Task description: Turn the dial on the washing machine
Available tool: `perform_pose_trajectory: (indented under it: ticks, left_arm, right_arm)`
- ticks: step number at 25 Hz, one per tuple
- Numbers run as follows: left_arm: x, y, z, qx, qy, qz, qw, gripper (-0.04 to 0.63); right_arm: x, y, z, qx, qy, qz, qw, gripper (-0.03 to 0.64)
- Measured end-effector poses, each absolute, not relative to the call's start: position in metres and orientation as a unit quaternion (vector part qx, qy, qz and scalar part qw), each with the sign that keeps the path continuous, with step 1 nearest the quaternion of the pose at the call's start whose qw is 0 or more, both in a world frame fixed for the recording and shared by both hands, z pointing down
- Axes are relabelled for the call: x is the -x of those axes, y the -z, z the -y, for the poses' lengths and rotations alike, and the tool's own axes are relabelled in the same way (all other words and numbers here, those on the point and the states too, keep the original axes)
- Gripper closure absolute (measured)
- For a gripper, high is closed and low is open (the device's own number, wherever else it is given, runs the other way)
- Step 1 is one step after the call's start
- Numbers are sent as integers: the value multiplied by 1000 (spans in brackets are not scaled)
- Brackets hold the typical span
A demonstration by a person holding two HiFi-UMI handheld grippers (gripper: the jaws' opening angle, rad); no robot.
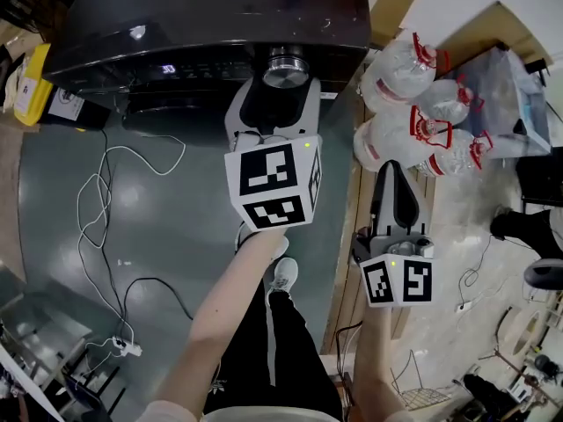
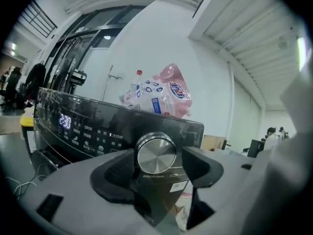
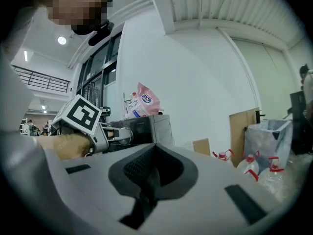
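Observation:
The black washing machine point(image 1: 176, 16) stands at the top of the head view, its round metal dial point(image 1: 286, 64) on the front panel. My left gripper point(image 1: 283, 82) reaches up to the dial with one jaw on each side. In the left gripper view the dial point(image 2: 156, 153) sits between the dark pads point(image 2: 203, 168), a gap shows at its right side, and the jaws stand open. The lit display point(image 2: 65, 121) glows to the dial's left. My right gripper point(image 1: 398, 192) hangs lower right, away from the machine, shut with nothing held point(image 3: 154, 173).
A pink detergent bag point(image 2: 161, 94) lies on top of the machine. Several large water bottles point(image 1: 413, 104) and a clear bin point(image 1: 510, 95) stand at the right. White cables point(image 1: 106, 200) trail over the floor at the left, near a yellow container point(image 1: 31, 82).

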State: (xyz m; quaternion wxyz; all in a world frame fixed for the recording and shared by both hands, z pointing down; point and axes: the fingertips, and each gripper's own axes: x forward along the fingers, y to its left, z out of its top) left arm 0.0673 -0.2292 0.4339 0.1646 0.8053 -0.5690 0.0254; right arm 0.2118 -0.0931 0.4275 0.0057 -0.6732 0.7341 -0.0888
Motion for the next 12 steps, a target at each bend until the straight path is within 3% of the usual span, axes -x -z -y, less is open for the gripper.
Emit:
perform_pose_trajectory:
  ticks: [3,12]
  left_arm:
    - [-67,-437,230,-803,-34,572,160,339]
    - [-69,-435,230,-807,-75,577,106,342]
  right_arm:
    - [-217,-428,92,675,88,-732,6,614]
    - [-222,-431,91,678,91,-729,4,614]
